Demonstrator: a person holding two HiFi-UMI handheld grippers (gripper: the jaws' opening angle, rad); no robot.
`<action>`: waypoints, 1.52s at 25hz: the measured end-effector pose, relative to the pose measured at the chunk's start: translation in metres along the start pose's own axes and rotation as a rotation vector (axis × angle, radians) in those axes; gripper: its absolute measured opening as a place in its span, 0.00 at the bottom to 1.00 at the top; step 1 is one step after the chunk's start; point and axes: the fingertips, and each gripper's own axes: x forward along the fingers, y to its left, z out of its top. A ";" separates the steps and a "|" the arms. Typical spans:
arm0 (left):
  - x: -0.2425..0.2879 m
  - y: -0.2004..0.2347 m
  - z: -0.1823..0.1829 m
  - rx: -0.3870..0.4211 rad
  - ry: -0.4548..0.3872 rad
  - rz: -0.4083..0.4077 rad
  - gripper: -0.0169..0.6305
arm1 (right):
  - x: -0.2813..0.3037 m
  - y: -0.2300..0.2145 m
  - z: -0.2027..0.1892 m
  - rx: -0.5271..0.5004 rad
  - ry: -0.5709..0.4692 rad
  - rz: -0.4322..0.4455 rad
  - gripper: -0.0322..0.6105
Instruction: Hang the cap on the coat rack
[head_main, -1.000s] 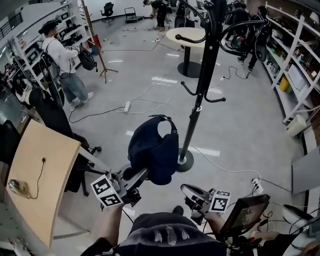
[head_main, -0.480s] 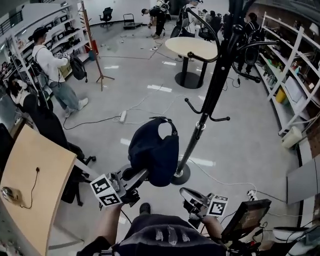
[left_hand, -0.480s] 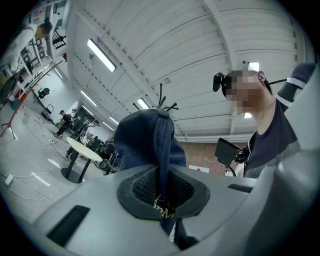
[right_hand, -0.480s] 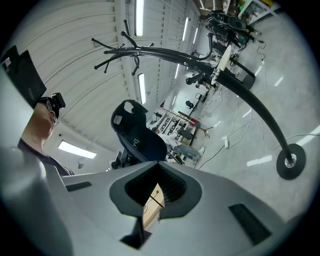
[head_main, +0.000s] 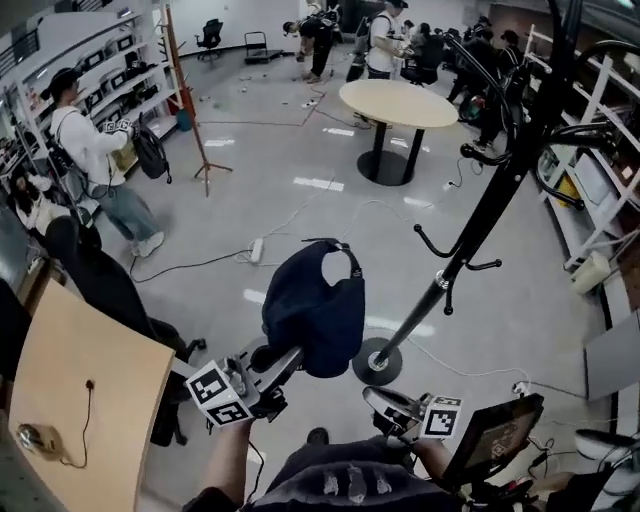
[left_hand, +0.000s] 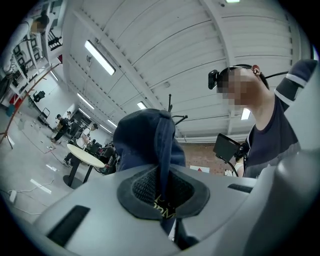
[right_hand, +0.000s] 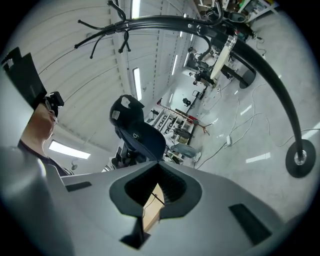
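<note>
The navy cap (head_main: 315, 310) hangs by its brim from my left gripper (head_main: 289, 353), which is shut on it low in the head view. In the left gripper view the cap (left_hand: 145, 140) rises straight out of the closed jaws of that gripper (left_hand: 165, 200). The black coat rack (head_main: 470, 245) leans from its round base (head_main: 378, 362) up to the top right, its hooks (head_main: 455, 262) to the right of the cap and apart from it. My right gripper (head_main: 378, 397) sits shut and empty below the base. The right gripper view shows the cap (right_hand: 135, 130) and the rack's pole (right_hand: 270, 85).
A curved wooden desk (head_main: 85, 395) fills the lower left, with a black chair (head_main: 95, 275) beside it. Cables and a power strip (head_main: 257, 250) lie on the floor. A round table (head_main: 398, 102) stands behind, shelves (head_main: 600, 160) line the right, and a person with a backpack (head_main: 95, 150) stands at the left.
The cap stays clamped in my left gripper. In the head view the rack's pole has swung to the right, away from the cap, and the person at the left has stepped a little.
</note>
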 end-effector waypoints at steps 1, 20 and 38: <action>0.005 0.005 0.002 0.003 -0.002 0.009 0.04 | 0.000 -0.002 0.005 0.002 0.006 0.001 0.04; 0.146 0.028 0.016 0.072 -0.006 -0.050 0.04 | -0.031 0.001 0.172 -0.465 0.102 0.082 0.04; 0.173 0.084 0.001 0.040 0.103 -0.188 0.04 | -0.021 0.032 0.236 -0.536 -0.061 0.139 0.04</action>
